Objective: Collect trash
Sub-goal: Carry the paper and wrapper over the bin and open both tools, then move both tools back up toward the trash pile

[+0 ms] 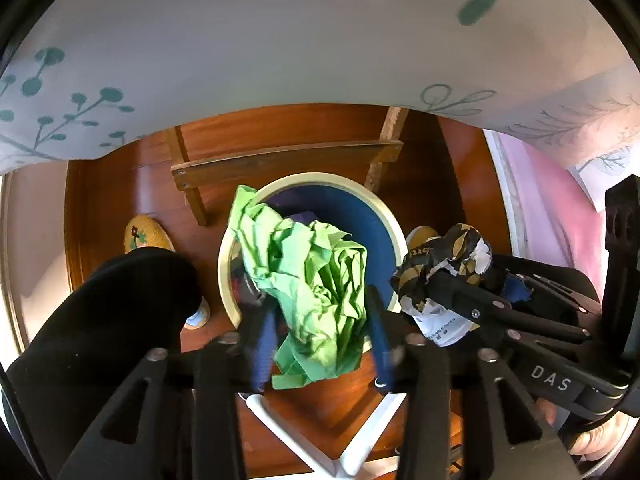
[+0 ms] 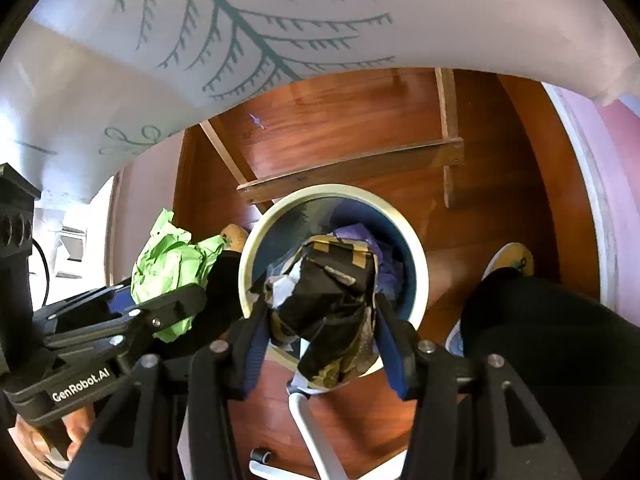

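My left gripper (image 1: pixel 316 320) is shut on a crumpled green paper (image 1: pixel 312 280) and holds it above the near rim of a round bin (image 1: pixel 384 208) with a cream rim and blue inside. My right gripper (image 2: pixel 320 320) is shut on a crumpled black and gold wrapper (image 2: pixel 332 304) above the same bin (image 2: pixel 416 248), which holds purple trash (image 2: pixel 360 236). The wrapper (image 1: pixel 440 268) shows at right in the left wrist view. The green paper (image 2: pixel 172 272) shows at left in the right wrist view.
The bin stands on a wooden floor (image 2: pixel 340 120) under a table with a white leaf-print cloth (image 2: pixel 280 20). A wooden crossbar (image 1: pixel 288 164) runs behind the bin. Yellow slippers (image 1: pixel 146 234) and my black-clad legs (image 2: pixel 552 340) flank it. White chair-base spokes (image 1: pixel 312 440) lie below.
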